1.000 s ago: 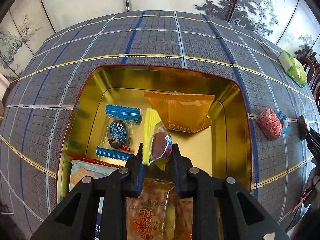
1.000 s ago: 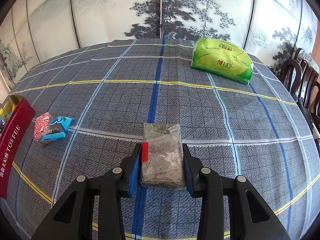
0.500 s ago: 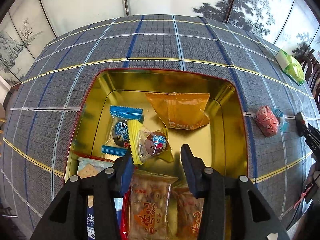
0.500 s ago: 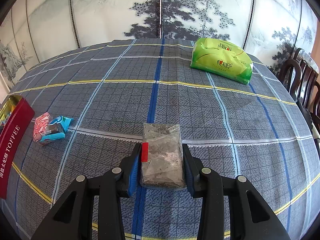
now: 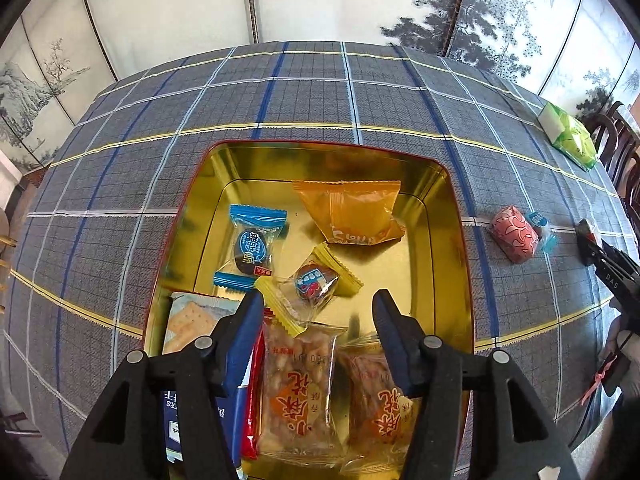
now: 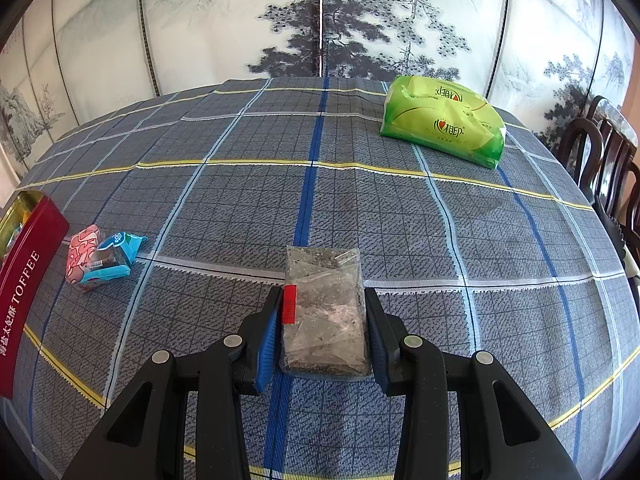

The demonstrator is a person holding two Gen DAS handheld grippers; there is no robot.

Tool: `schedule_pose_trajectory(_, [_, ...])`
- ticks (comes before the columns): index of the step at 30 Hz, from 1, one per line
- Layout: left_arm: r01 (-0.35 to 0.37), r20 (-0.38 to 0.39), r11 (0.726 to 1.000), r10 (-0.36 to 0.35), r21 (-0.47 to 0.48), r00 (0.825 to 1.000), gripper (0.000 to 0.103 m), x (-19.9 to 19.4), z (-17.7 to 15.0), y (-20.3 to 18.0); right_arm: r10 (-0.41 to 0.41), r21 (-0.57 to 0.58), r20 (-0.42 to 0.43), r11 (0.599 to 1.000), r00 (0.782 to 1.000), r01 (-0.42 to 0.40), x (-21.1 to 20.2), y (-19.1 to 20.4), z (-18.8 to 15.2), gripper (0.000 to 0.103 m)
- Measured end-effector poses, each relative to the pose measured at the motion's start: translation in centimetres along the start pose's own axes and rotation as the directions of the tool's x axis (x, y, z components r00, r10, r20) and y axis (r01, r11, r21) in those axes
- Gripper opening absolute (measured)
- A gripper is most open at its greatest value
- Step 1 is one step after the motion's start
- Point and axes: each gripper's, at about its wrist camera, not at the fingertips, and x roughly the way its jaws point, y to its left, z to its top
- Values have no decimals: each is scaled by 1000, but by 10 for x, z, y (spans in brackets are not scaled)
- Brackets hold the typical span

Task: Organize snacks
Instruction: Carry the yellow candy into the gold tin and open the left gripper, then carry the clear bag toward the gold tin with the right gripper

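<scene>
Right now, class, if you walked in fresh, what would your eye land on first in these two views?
First, the gold-lined tin in the middle of the plaid cloth, with wrapped snacks inside, the yellow-wrapped candy lying just beyond the left tool, whose jaws are opening with nothing between them. Next, the bright green pack at the table's far right. Last, the right tool clamped on a clear packet.

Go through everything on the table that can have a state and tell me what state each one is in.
left gripper: jaws opening, nothing between them
yellow-wrapped candy: released, lying in tin
toffee tin: lid off, holding snacks
right gripper: shut on clear packet
clear packet: gripped, sealed
pink and blue snack packs: outside tin
</scene>
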Motion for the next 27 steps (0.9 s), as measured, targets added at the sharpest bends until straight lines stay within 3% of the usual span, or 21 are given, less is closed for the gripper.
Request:
schedule_pose_trajectory(11, [17,11,1000,-17,-19,1000,57,-14,-11,1,5,-7,-9,1000,1000,-5,0,0,1,46])
schedule_pose_trajectory(19, [19,17,999,-19,-30,1000,61,-22,-24,1,-3,-5,-72,1000,997,3,4,-2,9,46])
schedule_pose_trajectory(25, [0,35,999,1,-33,999,65,-31,-31,7,-18,11,-97,1000,995,19,4,1,11,44])
schedule_pose_trajectory(27, [-11,42,999,13,-33,999,66,-33,-33,8,-19,10,-102,1000,995,20,3,1,11,39])
